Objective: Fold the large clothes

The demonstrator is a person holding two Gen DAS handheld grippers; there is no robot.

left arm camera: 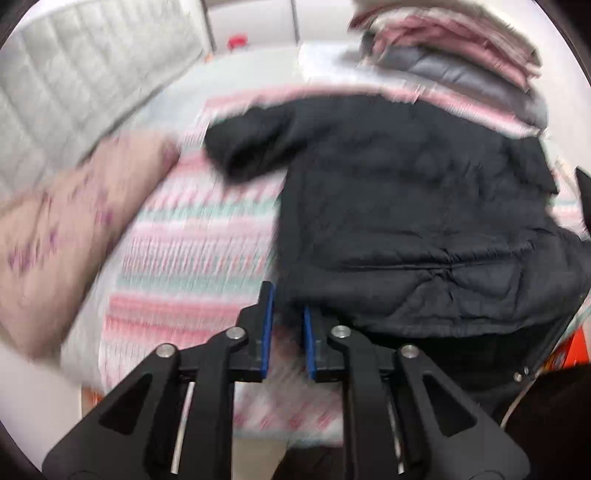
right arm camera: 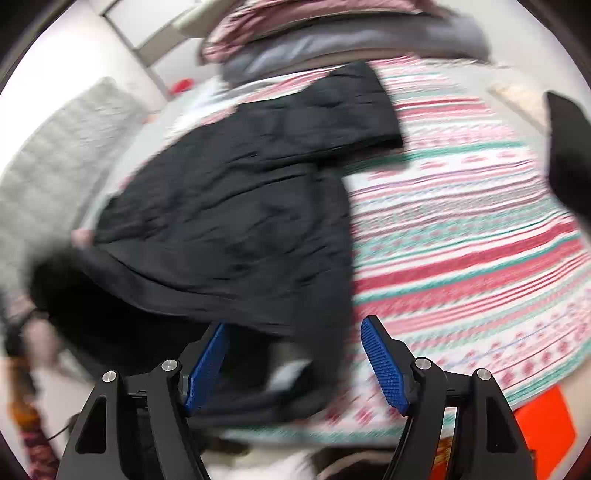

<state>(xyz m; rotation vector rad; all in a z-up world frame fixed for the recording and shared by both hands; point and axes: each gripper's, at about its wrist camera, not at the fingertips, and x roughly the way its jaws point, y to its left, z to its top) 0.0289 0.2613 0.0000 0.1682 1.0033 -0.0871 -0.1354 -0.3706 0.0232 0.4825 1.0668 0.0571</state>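
A large black padded jacket point(left arm camera: 406, 206) lies spread on a bed with a pink, white and green striped cover point(left arm camera: 192, 266). One sleeve sticks out to the left in the left wrist view. My left gripper point(left arm camera: 288, 306) is open with a narrow gap, just at the jacket's near left hem, holding nothing. In the right wrist view the jacket point(right arm camera: 236, 206) lies left of centre on the cover point(right arm camera: 461, 236), one sleeve reaching up and right. My right gripper point(right arm camera: 295, 328) is wide open over the jacket's near hem. Both views are motion-blurred.
A beige floral pillow point(left arm camera: 62, 240) lies at the bed's left. A stack of pink and grey folded clothes point(left arm camera: 454, 51) sits at the far end, also in the right wrist view point(right arm camera: 332, 33). A white quilted panel point(left arm camera: 74, 74) stands left. An orange object point(right arm camera: 543, 424) is below the bed edge.
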